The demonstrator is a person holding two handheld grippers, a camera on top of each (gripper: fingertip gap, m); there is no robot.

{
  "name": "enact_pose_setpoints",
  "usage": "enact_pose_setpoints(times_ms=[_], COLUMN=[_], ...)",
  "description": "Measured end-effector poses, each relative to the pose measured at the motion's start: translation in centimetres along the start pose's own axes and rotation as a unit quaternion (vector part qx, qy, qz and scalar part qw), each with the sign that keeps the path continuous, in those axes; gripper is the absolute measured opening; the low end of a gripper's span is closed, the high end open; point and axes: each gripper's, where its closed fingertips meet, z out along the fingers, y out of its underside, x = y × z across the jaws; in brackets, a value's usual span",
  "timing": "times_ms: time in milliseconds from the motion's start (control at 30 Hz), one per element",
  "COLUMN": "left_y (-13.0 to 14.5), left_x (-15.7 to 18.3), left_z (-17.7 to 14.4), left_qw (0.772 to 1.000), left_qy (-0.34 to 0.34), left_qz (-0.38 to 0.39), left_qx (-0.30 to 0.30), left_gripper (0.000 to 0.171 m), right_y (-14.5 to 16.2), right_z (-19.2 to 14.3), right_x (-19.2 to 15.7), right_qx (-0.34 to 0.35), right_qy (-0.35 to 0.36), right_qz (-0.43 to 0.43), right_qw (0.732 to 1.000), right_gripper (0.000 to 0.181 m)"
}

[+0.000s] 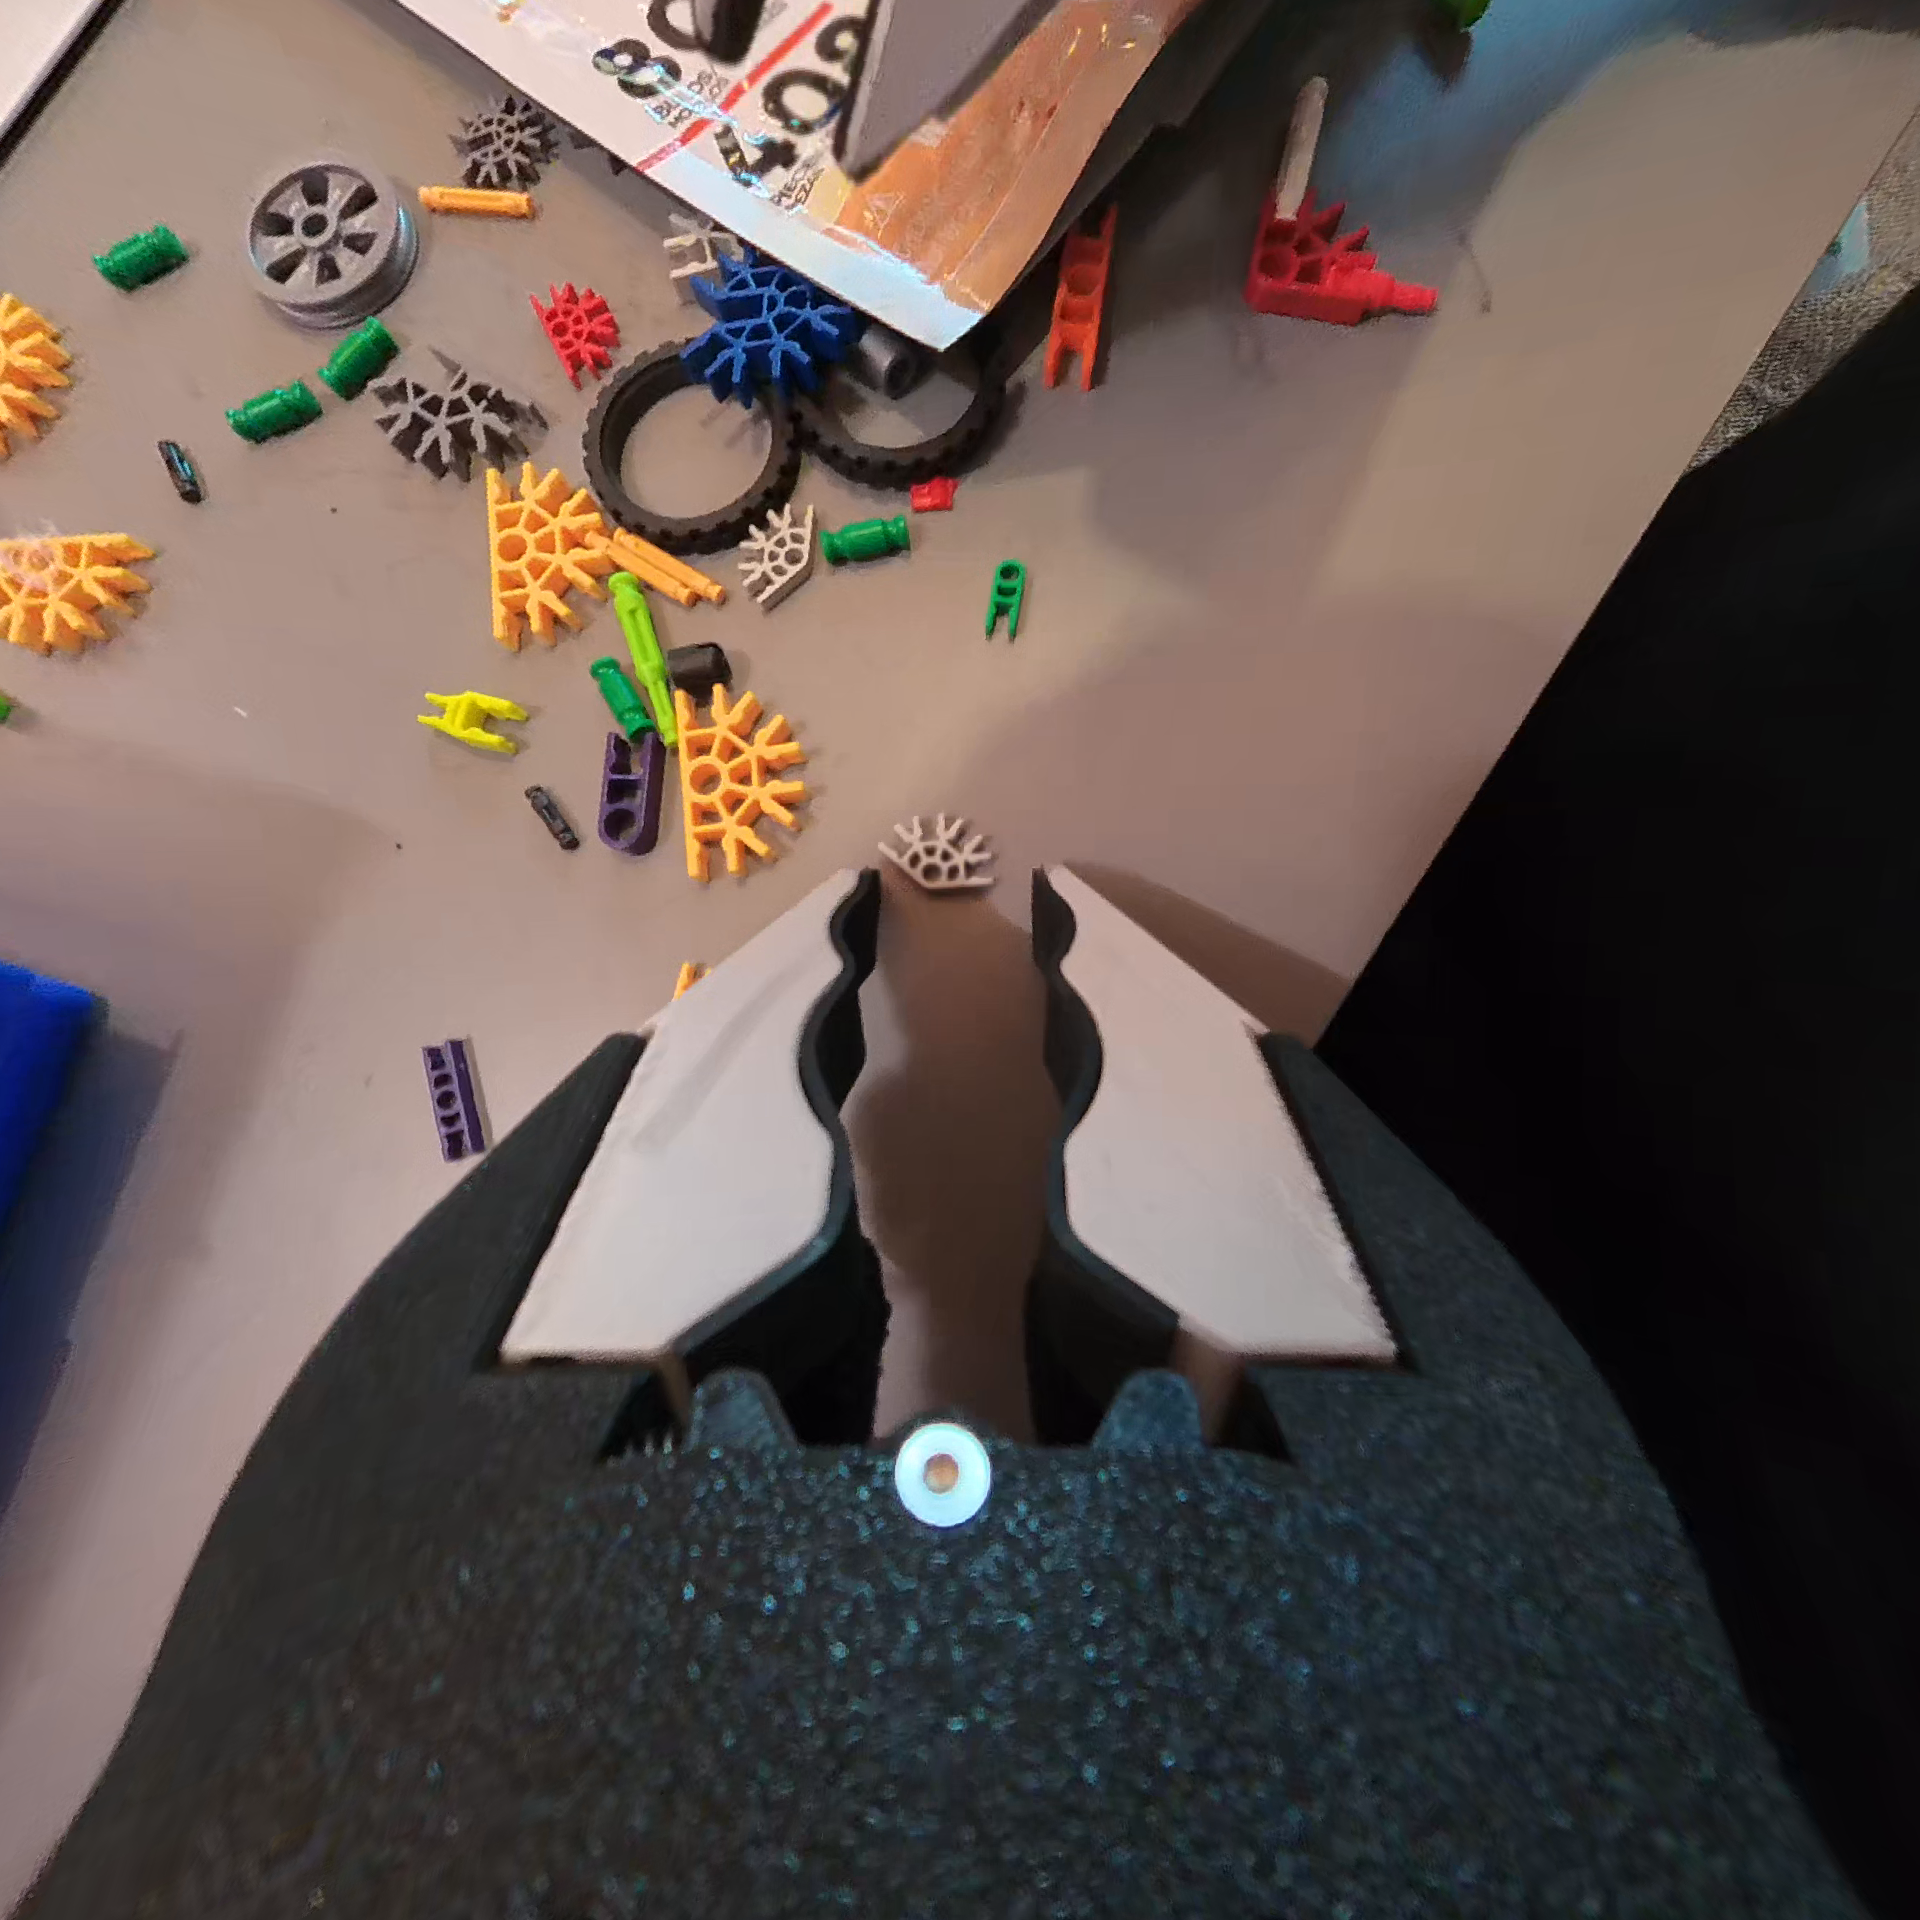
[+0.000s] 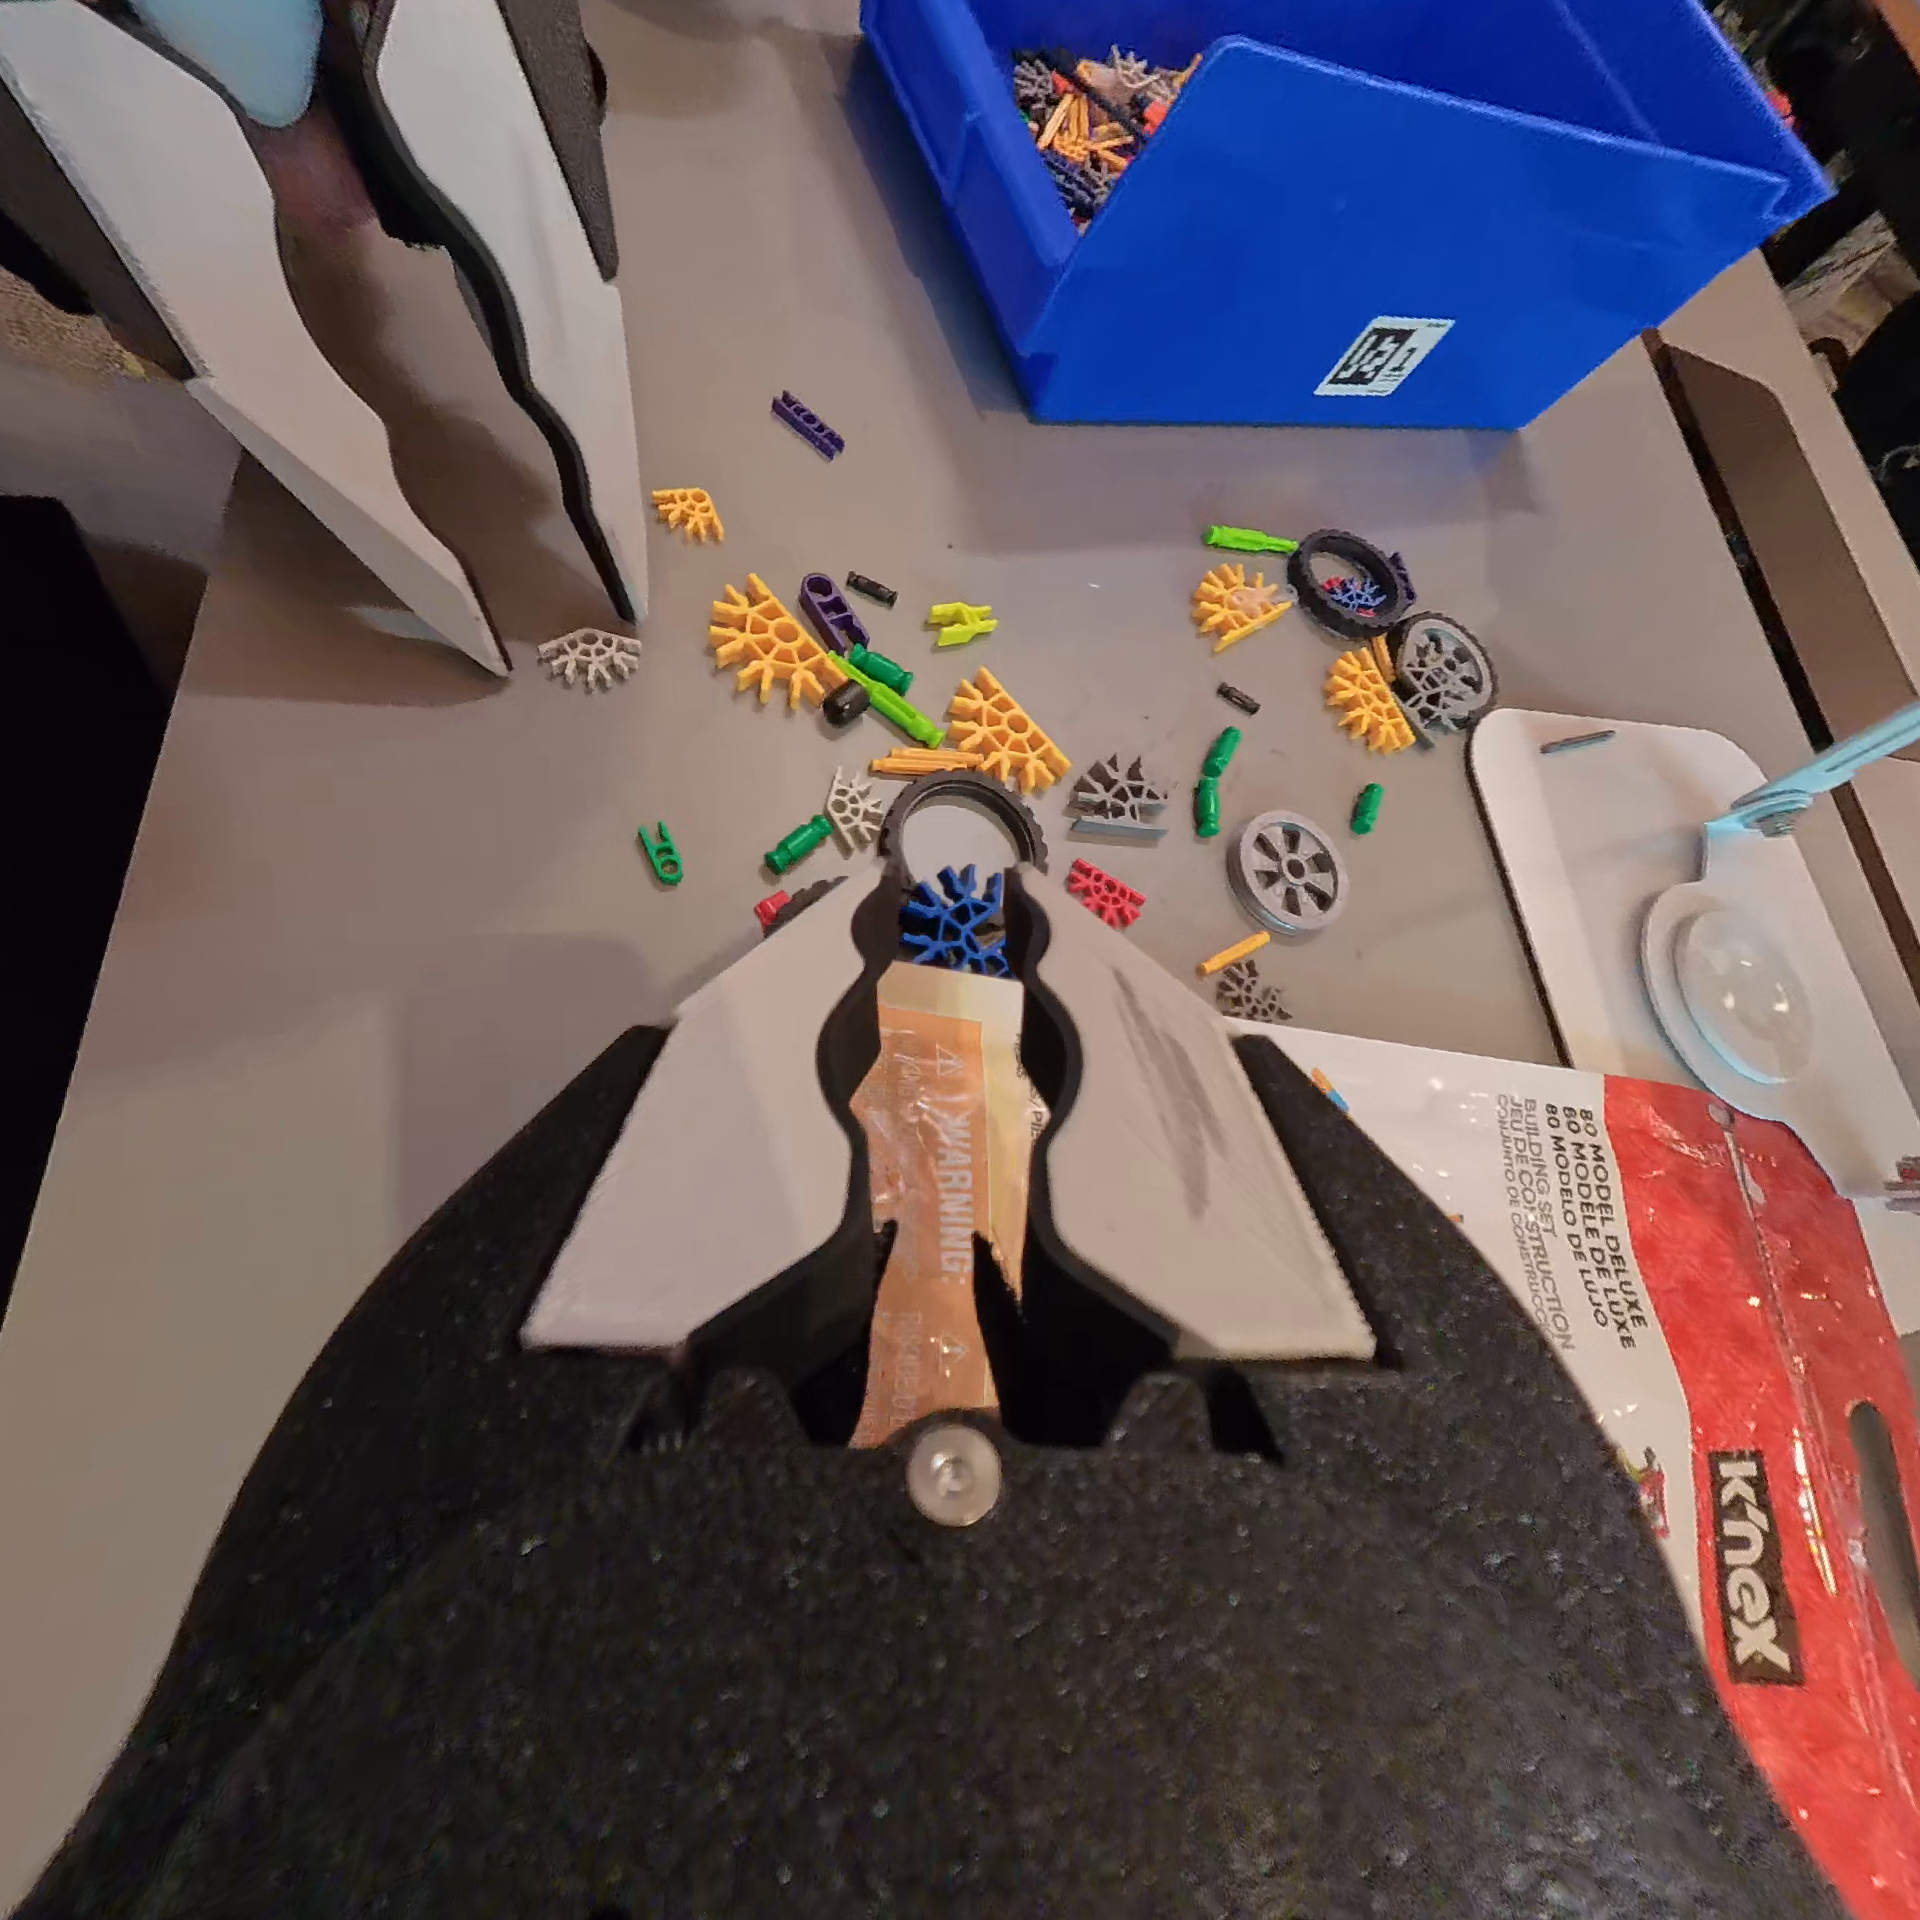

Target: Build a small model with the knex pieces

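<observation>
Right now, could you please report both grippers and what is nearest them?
Left gripper open, empty, fingertips at small grey fan-shaped plastic connector. Right gripper open over blue snowflake-shaped plastic connector, printed plastic bag beneath.

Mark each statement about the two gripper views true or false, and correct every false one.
1. The left gripper is open, with a small grey fan-shaped connector just beyond its fingertips. True.
2. The right gripper is empty over bare table. False: its fingers are over a blue snowflake connector and the edge of a printed plastic bag, though grip on either cannot be told.
3. The blue bin is empty. False: it holds a heap of mixed small pieces.
4. A grey spoked wheel lies flat on the table. True.
5. All loose connectors are yellow. False: red, blue, grey and purple pieces also lie there.
</observation>
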Motion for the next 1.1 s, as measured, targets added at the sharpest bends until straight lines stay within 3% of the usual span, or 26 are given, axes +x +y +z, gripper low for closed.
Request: enact_pose_setpoints(times_ms=[367,700,867,1100], left_y=[-0.2,1.0,1.5,1.7], left_x=[0.1,-0.6,-0.8,-0.7], left_z=[0.3,-0.8,-1.2,-1.4], left_qw=[1.0,0.999,0.998,0.998], left_qy=[0.003,-0.011,-0.009,0.001], left_qz=[0.001,-0.022,-0.025,-0.025], left_qx=[0.027,0.043,0.052,0.054], left_gripper=[0.016,0.016,0.016,0.016], right_y=[-1.8,-4.7,-4.5,-3.0], right_z=[1.8,8.5,10.7,11.0], right_x=[-0.4,-0.7,-1.7,-2.4], right_qx=[-0.023,-0.023,-0.052,-0.109], right_qy=[-0.026,-0.152,-0.199,-0.244], right_qz=[0.004,-0.001,-0.056,-0.094], right_qw=[0.999,0.988,0.977,0.959], right_gripper=[0.019,0.01,0.009,0.009])
